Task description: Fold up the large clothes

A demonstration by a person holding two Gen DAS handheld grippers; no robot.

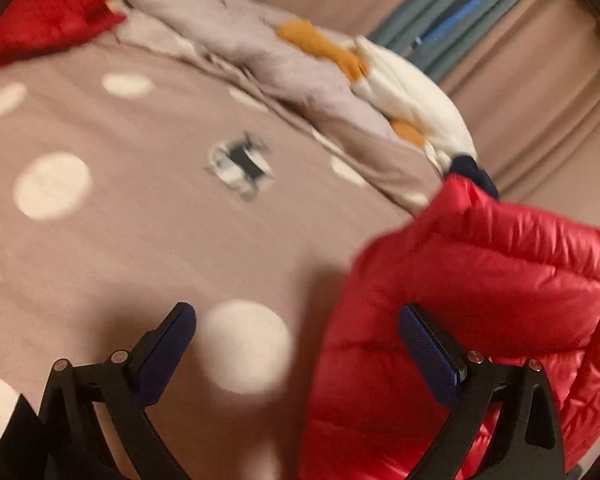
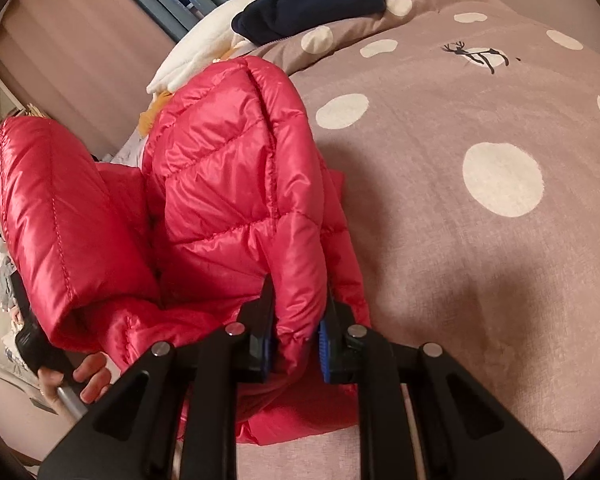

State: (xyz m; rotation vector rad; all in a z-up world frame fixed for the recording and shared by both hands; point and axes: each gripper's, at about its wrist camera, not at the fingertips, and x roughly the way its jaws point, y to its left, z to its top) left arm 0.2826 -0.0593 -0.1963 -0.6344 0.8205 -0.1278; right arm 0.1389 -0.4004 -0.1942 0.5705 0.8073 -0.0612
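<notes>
The right gripper (image 2: pixel 298 334) is clamping a bunched edge of the red puffer jacket (image 2: pixel 228 184), its jaws pinched narrow with the shiny quilted fabric squeezed between the blue pads. The rest of the jacket is billowing up and away ahead of that gripper, with one sleeve (image 2: pixel 48 208) flopping off to its left, all of it lying on the dotted bedspread (image 2: pixel 480 240).

The left gripper (image 1: pixel 298 350) is hanging wide and empty, its jaws spread well apart over the bedspread (image 1: pixel 140 240); the jacket (image 1: pixel 480 280) is lying behind its right-hand finger, not between the pads.

To my eye this jacket is going to handle light and puffy, soft enough to fold anywhere but springy, so folds will probably want pressing down. The glossy shell looks slippery, so a pinch on a stitched seam or a hem should hold better than one on a smooth padded panel. For the free gripper, the cuff or the shoulder seam seems the sensible hold.

A hand (image 2: pixel 82 376) is showing low at the left of the right gripper's view.
</notes>
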